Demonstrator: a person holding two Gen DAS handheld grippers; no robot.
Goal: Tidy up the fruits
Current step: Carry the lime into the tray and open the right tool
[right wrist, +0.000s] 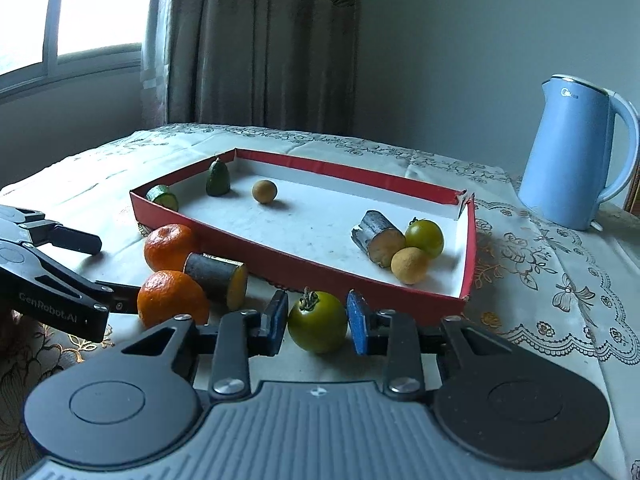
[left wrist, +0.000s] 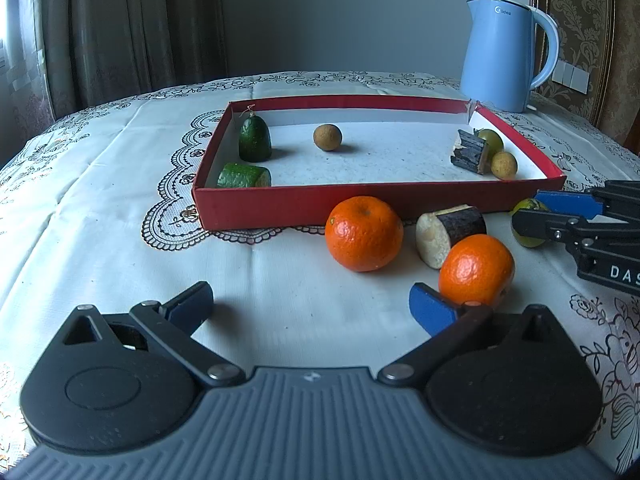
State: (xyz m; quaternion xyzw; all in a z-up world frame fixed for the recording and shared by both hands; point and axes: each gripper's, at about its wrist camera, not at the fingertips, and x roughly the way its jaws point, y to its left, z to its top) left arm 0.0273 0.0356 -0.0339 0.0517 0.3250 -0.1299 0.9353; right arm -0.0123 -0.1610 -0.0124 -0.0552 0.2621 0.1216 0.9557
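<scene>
Green tomato (right wrist: 317, 323) clearest from right wrist

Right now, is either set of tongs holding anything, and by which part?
Right tongs clamp the green tomato at its sides, still on the tablecloth. Left tongs are open, holding nothing.

green tomato (right wrist: 317, 322) beside red tray (right wrist: 360, 280)
</scene>
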